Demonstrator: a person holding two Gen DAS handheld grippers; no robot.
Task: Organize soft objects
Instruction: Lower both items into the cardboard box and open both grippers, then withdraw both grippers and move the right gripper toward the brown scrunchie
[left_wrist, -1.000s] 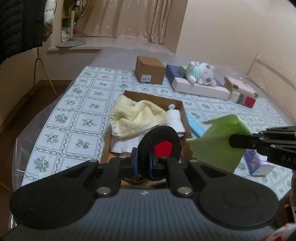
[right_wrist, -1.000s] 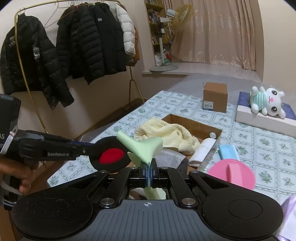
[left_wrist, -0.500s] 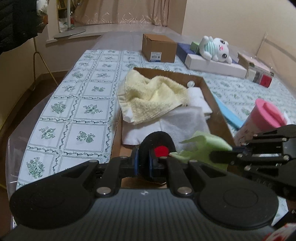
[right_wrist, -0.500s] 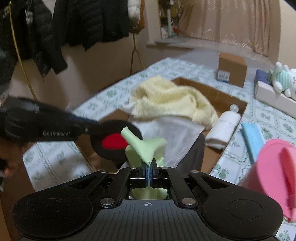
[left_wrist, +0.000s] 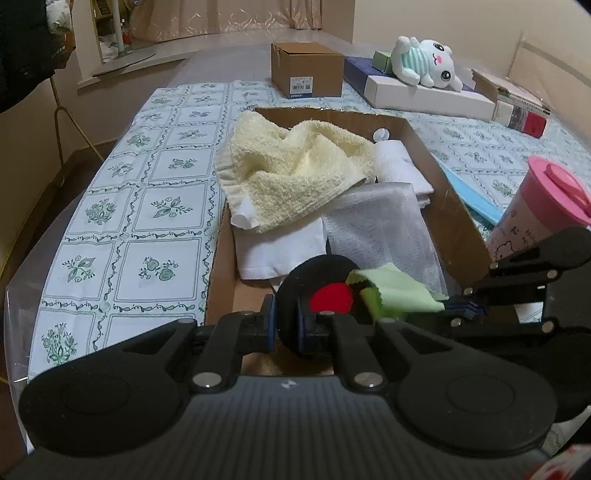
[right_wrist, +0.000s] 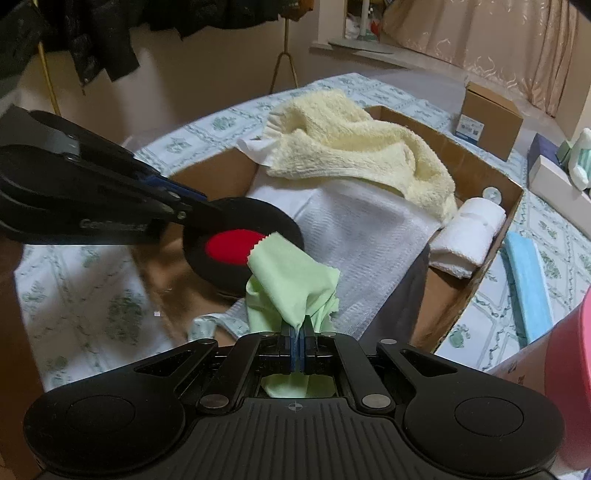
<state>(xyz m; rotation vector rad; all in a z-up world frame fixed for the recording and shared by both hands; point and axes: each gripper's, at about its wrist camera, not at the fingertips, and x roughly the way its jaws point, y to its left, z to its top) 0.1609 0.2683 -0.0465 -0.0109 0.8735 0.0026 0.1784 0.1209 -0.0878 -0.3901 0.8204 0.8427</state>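
Observation:
My left gripper (left_wrist: 287, 321) is shut on a round black pad with a red centre (left_wrist: 325, 291), held low over the near end of the open cardboard box (left_wrist: 448, 206). The pad also shows in the right wrist view (right_wrist: 236, 245). My right gripper (right_wrist: 297, 341) is shut on a light green cloth (right_wrist: 291, 288), held just beside the pad over the box; the cloth touches the pad's edge (left_wrist: 397, 291). In the box lie a yellow towel (left_wrist: 295, 166), a white gauze cloth (left_wrist: 380, 225), a folded white cloth (left_wrist: 280, 251) and a rolled white towel (right_wrist: 469, 229).
The box sits on a floral tablecloth (left_wrist: 147, 206). A pink lidded cup (left_wrist: 543, 206) stands right of the box, with a blue flat item (left_wrist: 472, 199) beside it. A small brown carton (left_wrist: 306, 74), a plush toy (left_wrist: 424, 62) and flat boxes lie at the far end.
Both grippers have moved down and forward over the near end of the box, carrying the black pad and the green cloth lower. The two grippers have come closer together.

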